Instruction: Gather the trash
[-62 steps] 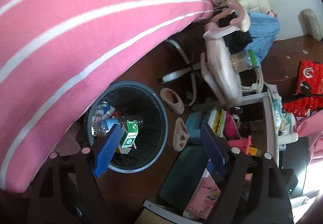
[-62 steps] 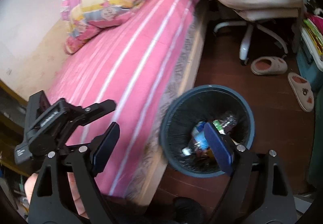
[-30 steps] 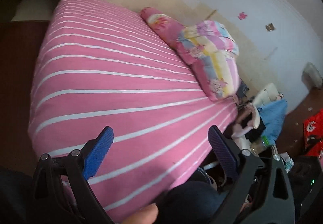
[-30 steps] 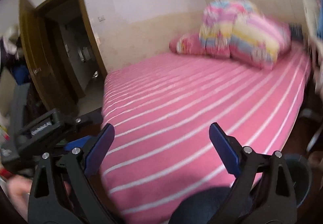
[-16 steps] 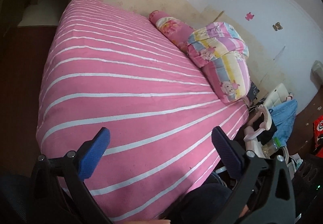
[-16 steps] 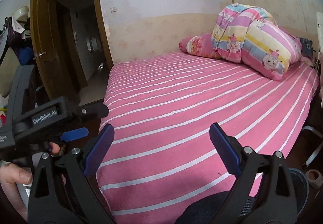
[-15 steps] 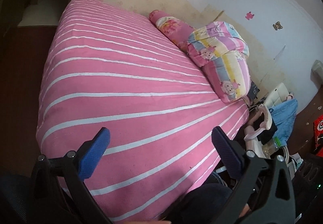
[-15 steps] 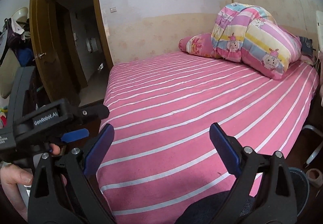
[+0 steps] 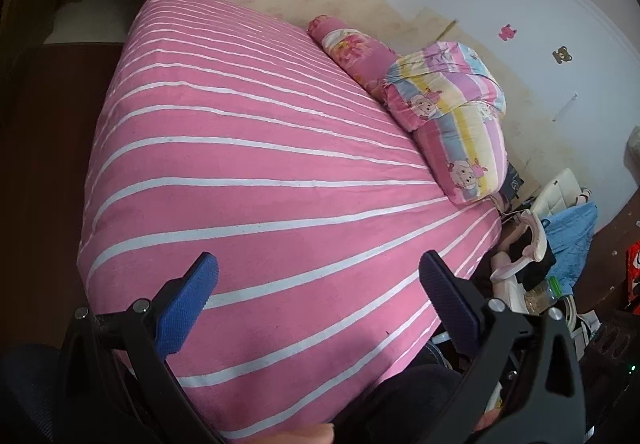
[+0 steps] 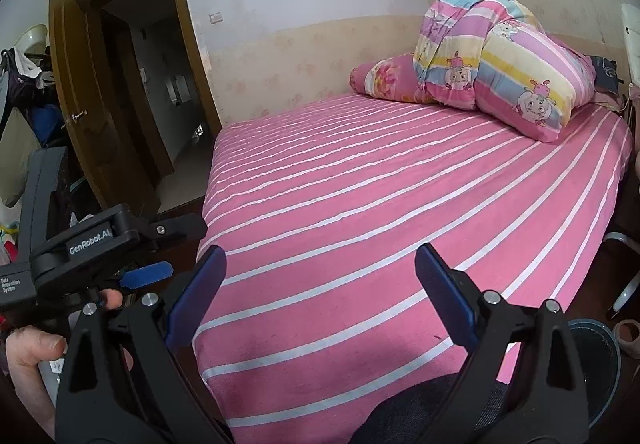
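Above the near edge of the bed (image 9: 248,171), I have two hand-held grippers up, one per hand. My left hand-held gripper (image 9: 316,296) has its two blue pads spread wide apart, with nothing between them and nothing touching them; only striped sheet shows in the gap. My right hand-held gripper (image 10: 320,284) is spread just as wide, also empty and touching nothing. From the right wrist view I can see the left unit off to my left, gripped in my left hand (image 10: 28,360), one blue fingertip (image 10: 146,274) showing.

Beyond the pads lies one pink bed with white stripes. At its far end I count one folded quilt (image 10: 500,67) in pastel stripes and one pink pillow (image 10: 384,77) just beside it, touching. Three small animal stickers (image 9: 508,31) sit on the wall in the left wrist view.

The trash bin (image 10: 600,364) is at the lower right of the right wrist view, on the floor by the bed's corner; only part of its blue rim shows, so I cannot tell what is inside. One wooden door (image 10: 92,91) stands open at left.
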Demonstrator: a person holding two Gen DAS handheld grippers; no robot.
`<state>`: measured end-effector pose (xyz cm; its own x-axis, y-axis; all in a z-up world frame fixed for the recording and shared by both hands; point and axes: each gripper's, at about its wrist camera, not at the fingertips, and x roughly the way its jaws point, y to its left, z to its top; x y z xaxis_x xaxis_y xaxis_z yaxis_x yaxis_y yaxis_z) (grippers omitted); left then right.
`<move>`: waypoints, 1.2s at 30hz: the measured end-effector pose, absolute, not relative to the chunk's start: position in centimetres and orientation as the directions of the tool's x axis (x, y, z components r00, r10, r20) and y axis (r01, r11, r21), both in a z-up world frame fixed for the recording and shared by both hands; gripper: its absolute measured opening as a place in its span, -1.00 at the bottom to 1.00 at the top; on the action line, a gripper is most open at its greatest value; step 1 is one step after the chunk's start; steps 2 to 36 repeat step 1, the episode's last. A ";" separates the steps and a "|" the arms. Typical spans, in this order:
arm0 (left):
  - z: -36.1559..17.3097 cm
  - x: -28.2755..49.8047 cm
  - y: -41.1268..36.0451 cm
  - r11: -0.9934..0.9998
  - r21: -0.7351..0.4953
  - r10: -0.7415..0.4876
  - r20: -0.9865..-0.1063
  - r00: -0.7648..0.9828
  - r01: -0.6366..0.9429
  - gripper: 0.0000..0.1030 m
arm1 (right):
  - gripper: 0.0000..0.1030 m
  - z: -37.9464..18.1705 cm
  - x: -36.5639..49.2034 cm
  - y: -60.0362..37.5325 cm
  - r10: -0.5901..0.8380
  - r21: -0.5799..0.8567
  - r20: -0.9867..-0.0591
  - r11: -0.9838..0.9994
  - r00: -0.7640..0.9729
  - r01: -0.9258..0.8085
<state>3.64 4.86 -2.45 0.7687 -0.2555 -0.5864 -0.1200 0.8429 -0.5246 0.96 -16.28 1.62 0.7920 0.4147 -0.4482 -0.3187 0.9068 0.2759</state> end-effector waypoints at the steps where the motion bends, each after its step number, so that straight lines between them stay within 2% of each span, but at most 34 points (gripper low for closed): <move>1: -2.4 3.6 4.9 0.843 -0.524 -0.251 -0.585 0.771 -0.123 0.89 | 0.83 1.6 0.9 -16.3 0.416 0.275 -0.446 0.906 0.793 -0.321; 36: -2.4 3.6 4.9 0.843 -0.524 -0.251 -0.585 0.771 -0.123 0.89 | 0.83 1.6 0.9 -16.3 0.416 0.275 -0.446 0.906 0.793 -0.321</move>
